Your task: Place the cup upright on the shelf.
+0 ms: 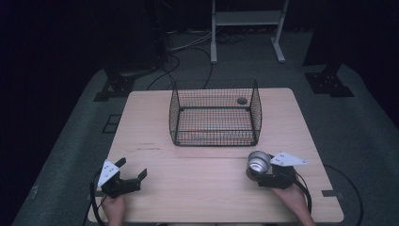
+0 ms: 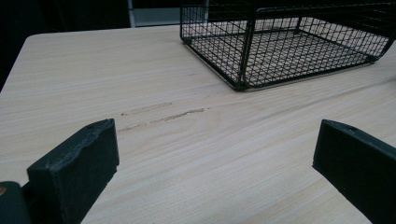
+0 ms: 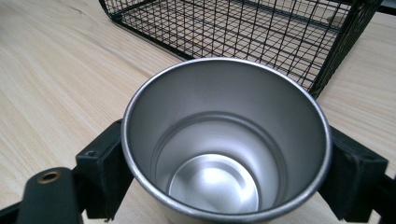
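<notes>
**Steel cup clamped in the right gripper, left gripper spread wide**

The left gripper rests low over the near left part of the wooden table, held by the person's left hand. Its two black jaws stand far apart with nothing between them; in the left gripper view only bare wood grain and a faint scuff mark lie ahead of them. Farther ahead and to that gripper's right sits the black wire basket, its near corner well apart from the jaws.

To the right, the right gripper grips a stainless steel cup, its jaws pressed against opposite sides of the cup's wall. In the right gripper view the cup stands mouth up between the jaws, its shiny inside bare. The basket's mesh wall rises just beyond the cup's far rim. The person's right hand holds this gripper from behind.
</notes>
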{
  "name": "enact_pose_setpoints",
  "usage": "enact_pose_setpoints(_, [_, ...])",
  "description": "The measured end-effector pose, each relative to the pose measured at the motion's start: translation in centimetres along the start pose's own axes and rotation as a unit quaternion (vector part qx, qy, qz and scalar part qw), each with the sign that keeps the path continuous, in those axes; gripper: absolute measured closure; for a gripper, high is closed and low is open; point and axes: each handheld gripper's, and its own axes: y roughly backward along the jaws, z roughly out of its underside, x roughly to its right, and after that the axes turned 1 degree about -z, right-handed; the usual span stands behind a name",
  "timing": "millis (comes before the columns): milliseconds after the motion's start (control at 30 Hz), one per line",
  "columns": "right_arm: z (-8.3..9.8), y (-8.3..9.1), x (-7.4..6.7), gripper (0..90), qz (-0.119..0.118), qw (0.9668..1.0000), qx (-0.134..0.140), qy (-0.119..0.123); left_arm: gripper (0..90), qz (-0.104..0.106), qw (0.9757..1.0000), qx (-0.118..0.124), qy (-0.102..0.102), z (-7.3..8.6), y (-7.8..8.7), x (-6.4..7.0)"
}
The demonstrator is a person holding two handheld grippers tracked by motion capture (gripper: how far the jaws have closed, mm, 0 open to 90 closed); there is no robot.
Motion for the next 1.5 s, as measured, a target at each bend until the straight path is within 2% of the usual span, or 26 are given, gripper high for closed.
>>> enact_pose_setpoints(300, [-0.3, 0.3, 0.1, 17.9, -0.011, 0.9999, 0.002, -0.007, 0.0, 0.0, 1.0, 0.0, 0.0, 0.0, 0.0, 0.0])
enact_pose_setpoints(533, [-1.6, 0.8, 0.0, 17.9, -0.015, 0.9999, 0.008, -0.003, 0.0, 0.0, 1.0, 0.0, 0.0, 0.0, 0.0, 0.0])
enact_pose_setpoints(767, [-2.8, 1.1, -0.2, 17.9, -0.031, 0.9994, 0.013, -0.001, 0.0, 0.0, 1.0, -0.001, 0.0, 0.0, 0.0, 0.0])
enact_pose_setpoints(900, [-3.6, 1.0, -0.3, 17.9, -0.042, 0.9991, 0.007, 0.003, 0.0, 0.001, 1.0, -0.001, 0.0, 0.0, 0.0, 0.0])
enact_pose_setpoints(1000, [-4.3, 1.0, -0.4, 17.9, -0.056, 0.9984, 0.008, -0.002, 0.0, 0.002, 1.0, 0.0, -0.001, 0.0, 0.0, 0.0])
enact_pose_setpoints(1167, [-5.7, 1.0, -0.7, 17.9, -0.072, 0.9973, 0.013, 0.002, 0.0, 0.002, 1.0, 0.0, -0.001, 0.0, 0.0, 0.0])
enact_pose_setpoints(1500, [-8.7, 0.8, -1.4, 18.0, -0.094, 0.9954, 0.008, 0.013, 0.0, 0.003, 1.0, 0.0, 0.0, 0.0, 0.1, 0.0])
